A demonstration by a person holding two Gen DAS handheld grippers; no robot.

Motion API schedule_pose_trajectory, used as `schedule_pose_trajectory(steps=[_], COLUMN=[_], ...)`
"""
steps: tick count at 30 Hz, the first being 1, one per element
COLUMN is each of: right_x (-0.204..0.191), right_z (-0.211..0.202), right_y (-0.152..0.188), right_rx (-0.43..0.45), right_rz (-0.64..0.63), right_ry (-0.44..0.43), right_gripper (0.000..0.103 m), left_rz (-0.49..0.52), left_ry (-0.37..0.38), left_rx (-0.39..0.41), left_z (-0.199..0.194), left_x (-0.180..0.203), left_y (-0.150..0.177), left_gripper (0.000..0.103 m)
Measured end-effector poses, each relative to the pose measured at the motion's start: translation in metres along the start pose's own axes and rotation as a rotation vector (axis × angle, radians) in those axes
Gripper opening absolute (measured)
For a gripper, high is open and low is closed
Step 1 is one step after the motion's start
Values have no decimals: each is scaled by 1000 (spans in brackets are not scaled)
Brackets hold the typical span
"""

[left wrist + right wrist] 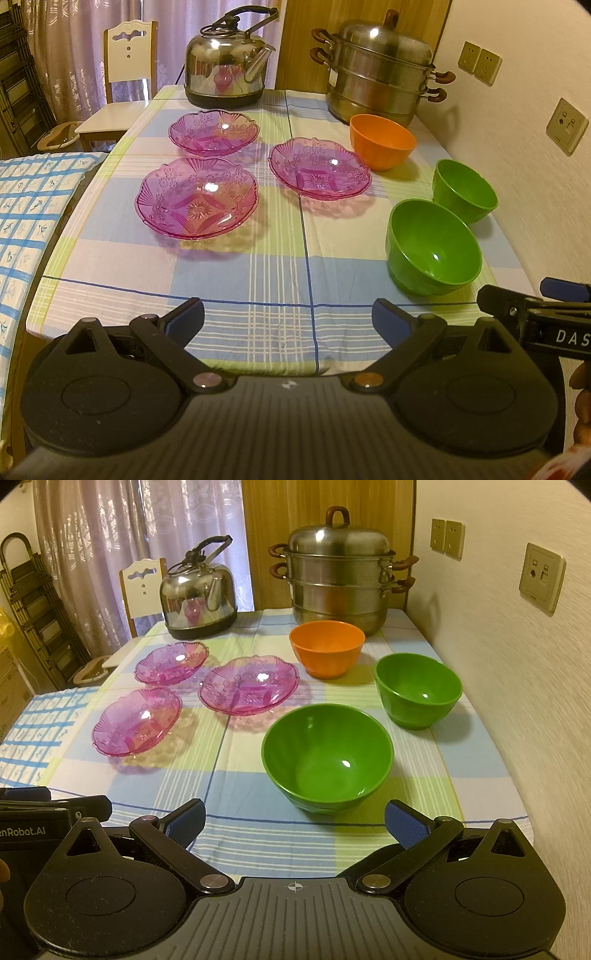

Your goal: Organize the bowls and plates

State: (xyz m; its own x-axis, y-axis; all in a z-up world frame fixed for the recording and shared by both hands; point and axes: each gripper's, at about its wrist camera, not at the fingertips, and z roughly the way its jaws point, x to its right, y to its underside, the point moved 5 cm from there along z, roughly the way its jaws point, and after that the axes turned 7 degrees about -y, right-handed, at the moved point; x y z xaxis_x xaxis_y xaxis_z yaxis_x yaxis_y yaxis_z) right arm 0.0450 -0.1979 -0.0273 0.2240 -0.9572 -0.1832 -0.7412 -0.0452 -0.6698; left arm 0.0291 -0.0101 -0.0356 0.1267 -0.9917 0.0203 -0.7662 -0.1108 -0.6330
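Right wrist view, and my right gripper (pixel 293 825) hangs spread wide and empty over the near edge of the table (pixel 258 834), the near green bowl (pixel 327 762) sitting just beyond its blue pads. Behind it to the right is the far green bowl (pixel 419 690), and further back the orange bowl (pixel 327 648), close in front of the steamer (pixel 338 572). Over on the left, three pink plates: near plate (pixel 136 725), far plate (pixel 170 662), and the middle plate (pixel 248 685) nearest the bowls. From the left wrist view, my left gripper (pixel 288 321) is also splayed wide with nothing in it, low over the checked cloth (pixel 258 280), plates ahead of it. Nothing is stacked yet, all six pieces apart. Now the risks as I judge them. Those bowls look like smooth plastic, so a pinch on the rim could slide off or tip the bowl over. The plates look like thin, ridged, see-through plastic with shallow rims; getting a finger under an edge could shove one across the cloth instead of lifting it, and the cloth itself could bunch and drag its neighbours. The near plate lies close to the left edge, so a push that way might send it off. Reaching for the orange bowl could knock the steamer, and the kettle (pixel 199 596) stands right behind the far plate. My two grippers are close together here; crossing them could end in a clash.
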Motion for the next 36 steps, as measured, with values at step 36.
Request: schedule_pose_trajectory(steps=[36], right_x=[33], right_z=[92], right_y=[-99], right_rx=[42], right_rz=[110], right_ry=[-85], right_gripper=[102], left_rz=[-67], left_ry=[122], left_rx=[-49], left_z=[135], left_x=[-14], left_y=[-121], left_gripper=[97])
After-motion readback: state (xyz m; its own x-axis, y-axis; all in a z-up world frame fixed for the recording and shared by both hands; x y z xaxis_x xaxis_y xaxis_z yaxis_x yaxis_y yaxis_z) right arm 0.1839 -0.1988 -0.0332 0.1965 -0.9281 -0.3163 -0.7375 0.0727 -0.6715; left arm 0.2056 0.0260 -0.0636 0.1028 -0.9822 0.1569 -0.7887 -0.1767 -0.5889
